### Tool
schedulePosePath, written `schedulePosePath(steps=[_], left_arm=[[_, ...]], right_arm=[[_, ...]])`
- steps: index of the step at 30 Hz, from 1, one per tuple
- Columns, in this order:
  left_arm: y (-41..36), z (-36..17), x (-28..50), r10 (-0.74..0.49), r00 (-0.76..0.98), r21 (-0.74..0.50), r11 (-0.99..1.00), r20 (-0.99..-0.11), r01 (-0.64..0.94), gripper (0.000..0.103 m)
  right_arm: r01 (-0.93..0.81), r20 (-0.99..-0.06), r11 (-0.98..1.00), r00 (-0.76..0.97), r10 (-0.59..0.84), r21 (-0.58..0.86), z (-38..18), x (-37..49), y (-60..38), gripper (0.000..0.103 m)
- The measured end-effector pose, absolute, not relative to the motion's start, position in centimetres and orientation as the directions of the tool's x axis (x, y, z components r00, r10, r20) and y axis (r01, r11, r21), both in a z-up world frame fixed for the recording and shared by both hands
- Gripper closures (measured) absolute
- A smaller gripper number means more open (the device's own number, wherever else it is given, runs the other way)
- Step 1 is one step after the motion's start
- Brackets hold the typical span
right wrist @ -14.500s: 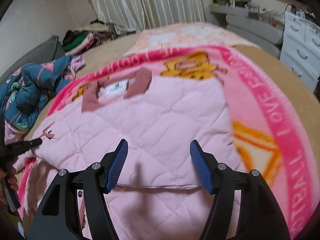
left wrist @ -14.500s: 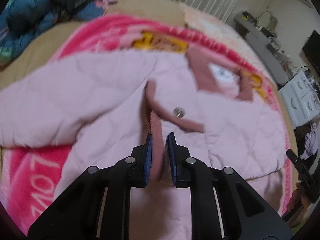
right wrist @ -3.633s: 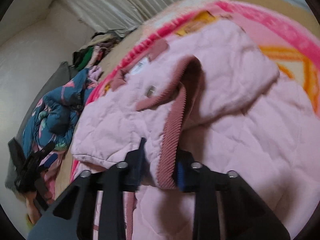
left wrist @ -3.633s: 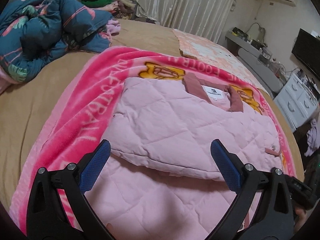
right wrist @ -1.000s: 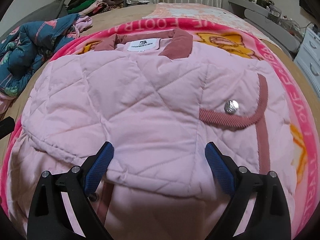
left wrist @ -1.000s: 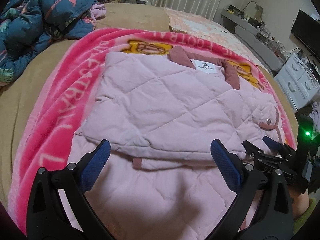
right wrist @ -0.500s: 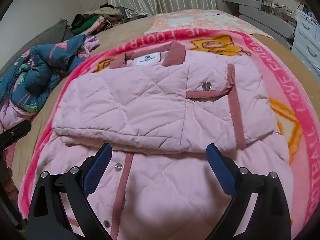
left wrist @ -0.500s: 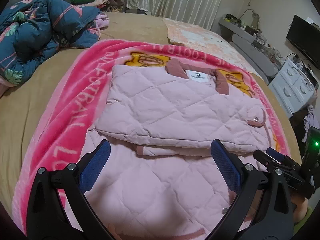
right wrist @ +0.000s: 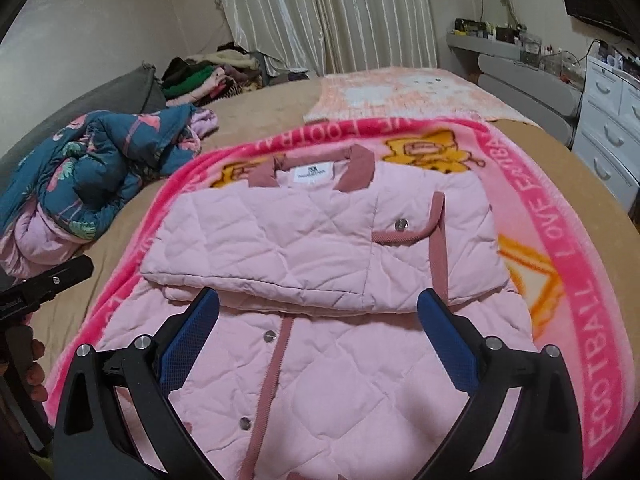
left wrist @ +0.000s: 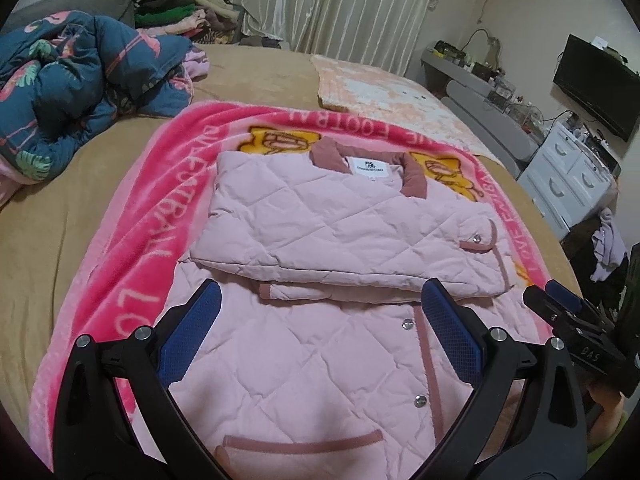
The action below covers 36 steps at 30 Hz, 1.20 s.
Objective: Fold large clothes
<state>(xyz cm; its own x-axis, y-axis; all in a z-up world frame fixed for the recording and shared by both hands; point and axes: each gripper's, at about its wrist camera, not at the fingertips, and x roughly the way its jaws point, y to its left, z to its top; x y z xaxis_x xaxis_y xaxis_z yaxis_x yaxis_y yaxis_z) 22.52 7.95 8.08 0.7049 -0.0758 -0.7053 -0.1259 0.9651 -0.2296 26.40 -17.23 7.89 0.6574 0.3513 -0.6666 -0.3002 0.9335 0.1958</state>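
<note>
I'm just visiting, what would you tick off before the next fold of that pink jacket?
1. Left gripper open, holding nothing: ok.
2. Right gripper open, holding nothing: ok.
3. Both sleeves folded across the pink jacket: ok.
4. Bottom hem in sight for grabbing: cannot tell, it lies behind the grippers.
5. Jacket fully on the pink blanket: ok, as far as visible.

The quilted pale pink jacket [left wrist: 344, 236] was spread open w/ both sleeves out. Now both sleeves lie folded in over the front. Left gripper [left wrist: 320, 328] was pinching a dark pink cuff, then let go; now its jaws are wide apart. Right gripper [right wrist: 318, 330] was carrying the other sleeve a few secs ago; now it's wide too. Both grippers have pulled back & up, so more of the jacket shows.
</note>
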Motion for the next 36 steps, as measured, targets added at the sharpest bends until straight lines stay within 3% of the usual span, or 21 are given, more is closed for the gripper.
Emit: schedulePosePath(steps=[19,36], left_arm=[[5.6,11.1,18.1,-0.089,0.75,-0.208,0.976,-0.655,-0.066,0.009],[4.4,8.6,14.0,-0.078,0.743,-0.18,0.982,-0.665,-0.058,0.009]], right_arm=[[-0.347,-0.587,0.927,0.725,0.36,0.141,12.5,20.8,-18.8,0.004],[-0.346,-0.606,0.928,0.711,0.357,0.142,10.8,17.3,-21.3,0.004]])
